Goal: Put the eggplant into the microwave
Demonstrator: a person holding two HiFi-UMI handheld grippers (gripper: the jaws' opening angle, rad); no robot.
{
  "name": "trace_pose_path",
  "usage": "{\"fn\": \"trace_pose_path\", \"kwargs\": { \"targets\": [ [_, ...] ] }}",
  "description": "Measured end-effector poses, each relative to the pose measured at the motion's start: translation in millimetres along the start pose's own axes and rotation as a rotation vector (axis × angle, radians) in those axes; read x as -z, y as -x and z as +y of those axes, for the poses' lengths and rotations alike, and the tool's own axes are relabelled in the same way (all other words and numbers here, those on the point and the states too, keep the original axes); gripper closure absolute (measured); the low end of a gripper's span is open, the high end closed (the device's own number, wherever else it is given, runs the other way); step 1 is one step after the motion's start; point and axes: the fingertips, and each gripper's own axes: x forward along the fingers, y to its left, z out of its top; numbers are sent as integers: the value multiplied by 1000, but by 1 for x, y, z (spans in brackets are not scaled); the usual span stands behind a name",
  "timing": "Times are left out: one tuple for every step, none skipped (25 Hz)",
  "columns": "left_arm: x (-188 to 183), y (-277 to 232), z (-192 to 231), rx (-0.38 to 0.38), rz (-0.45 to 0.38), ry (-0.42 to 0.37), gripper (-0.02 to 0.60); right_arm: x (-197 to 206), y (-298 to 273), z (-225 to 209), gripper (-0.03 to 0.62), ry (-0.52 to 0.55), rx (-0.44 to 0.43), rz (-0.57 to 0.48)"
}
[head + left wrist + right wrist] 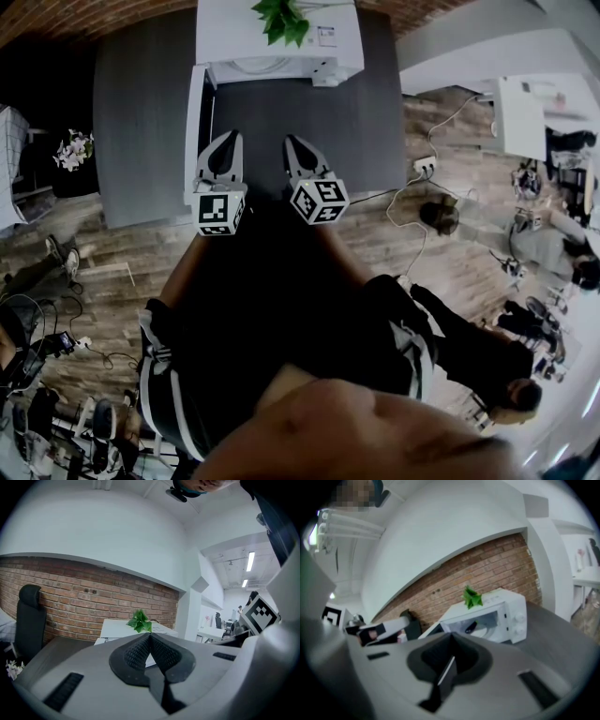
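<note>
White box microwave (281, 45) at far edge of dark grey table (141, 122), white door (194, 122) swung open leftward. Dark elongated eggplant (471, 627) lies inside cavity. Left gripper (229, 137) and right gripper (293, 142) side by side above near edge, both with jaws together, empty. Bare tabletop between tips and microwave.

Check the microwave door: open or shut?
Open. The right gripper view shows the microwave with its cavity exposed. The head view shows its door swung out to the left of the cavity.
</note>
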Motion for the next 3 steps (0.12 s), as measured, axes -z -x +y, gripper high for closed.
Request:
{"fn": "trace_pose_path", "kwargs": {
  "targets": [
    [1, -1, 0, 0, 1, 1, 545, 0, 0, -1, 562, -1, 1, 0],
    [1, -1, 0, 0, 1, 1, 545, 0, -1, -2, 562, -2, 2, 0],
    [2, -2, 0, 1, 2, 1, 545, 1, -1, -3, 562, -2, 3, 1]
  ]
}}
